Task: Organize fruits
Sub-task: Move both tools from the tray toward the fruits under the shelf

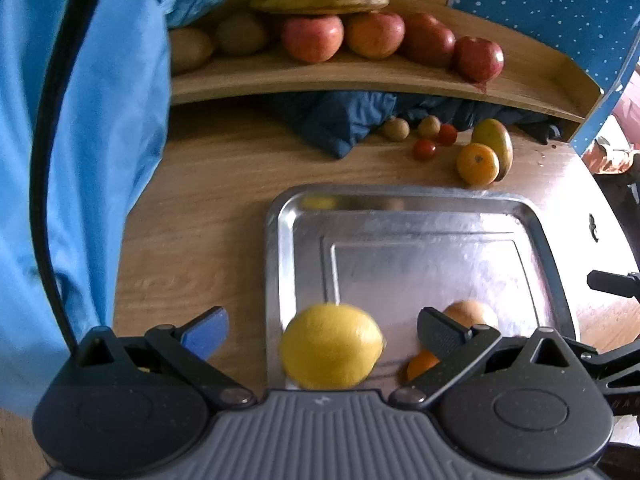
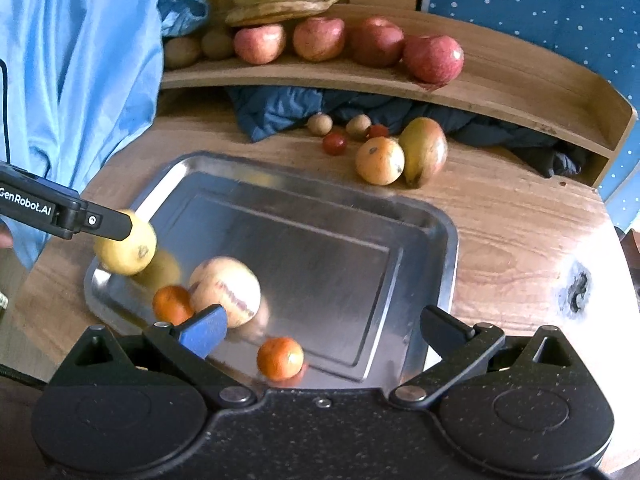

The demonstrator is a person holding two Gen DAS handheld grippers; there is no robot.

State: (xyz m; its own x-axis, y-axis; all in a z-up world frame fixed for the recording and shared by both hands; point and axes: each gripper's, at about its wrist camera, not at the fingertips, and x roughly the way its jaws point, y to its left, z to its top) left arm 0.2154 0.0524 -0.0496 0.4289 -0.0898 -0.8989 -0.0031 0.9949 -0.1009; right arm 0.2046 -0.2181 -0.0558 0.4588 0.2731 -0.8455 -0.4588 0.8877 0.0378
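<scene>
Left wrist view
Left gripper (image 1: 322,334): fingers spread wide, grasping nothing; the blue pad (image 1: 206,334) sits far left, the black fingertip (image 1: 442,330) far right.
Lemon (image 1: 331,347): lies between the spread fingers, close to the gripper body, touching neither; it appears blurred, over the near left edge of the tray.
Metal tray (image 1: 536,232): on the wooden table (image 1: 200,208), straight ahead, mostly bare.
Loose fruit: an orange (image 1: 478,164) and a mango (image 1: 496,146) lie touching each other beyond the tray's far rim.

Right wrist view
Right gripper (image 2: 324,330): fingers released wide, holding nothing, hanging over the tray's near edge.
Lemon (image 2: 126,248): at the tray's left corner, just under the left gripper's fingertip.
On the tray: a pale striped fruit (image 2: 228,288), a small orange fruit (image 2: 172,304) beside it, and a tangerine (image 2: 280,358) nearest the right gripper.
Key relation: the orange (image 2: 379,161) and mango (image 2: 426,150) lie ahead and slightly right; judging by position, the right gripper seems nearer. The mango's long axis points roughly away from the camera.
</scene>
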